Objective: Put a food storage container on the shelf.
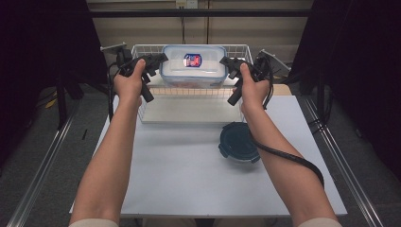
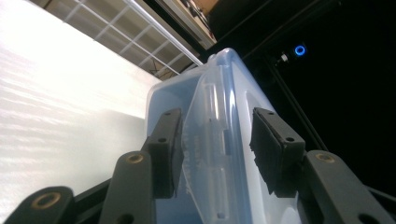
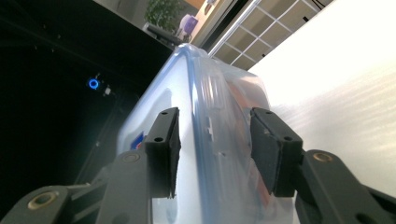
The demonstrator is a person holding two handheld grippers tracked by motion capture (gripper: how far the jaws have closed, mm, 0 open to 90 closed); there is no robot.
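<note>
Clear plastic between both sets of jaws right now: the lidded container (image 1: 193,66) sits in the white wire basket (image 1: 189,90) at the far edge of the table (image 1: 189,179), and I've got a gripper at each end of it. My left gripper (image 1: 156,60) is at its left end, my right gripper (image 1: 230,64) at its right end, both hands up at the height of the lid.

Looking along my left gripper (image 2: 217,140), the side clasp of the container (image 2: 210,154) runs straight up between the two pads. One pad lies close against the wall beside the clasp; the other stands off with a visible gap. So those jaws are parted around the end, not clamped on it.

Same story along my right gripper (image 3: 215,144): the lid edge and clasp of the container (image 3: 210,140) sit in the middle, with blurry plastic close to both pads, and I see no squeeze there. Parted around the end, not pressing.

Red-and-blue label on the lid faces up. Nearer to me on the table, just beside my right forearm, lies a round dark lid (image 1: 239,142), well apart from the basket's contents.
</note>
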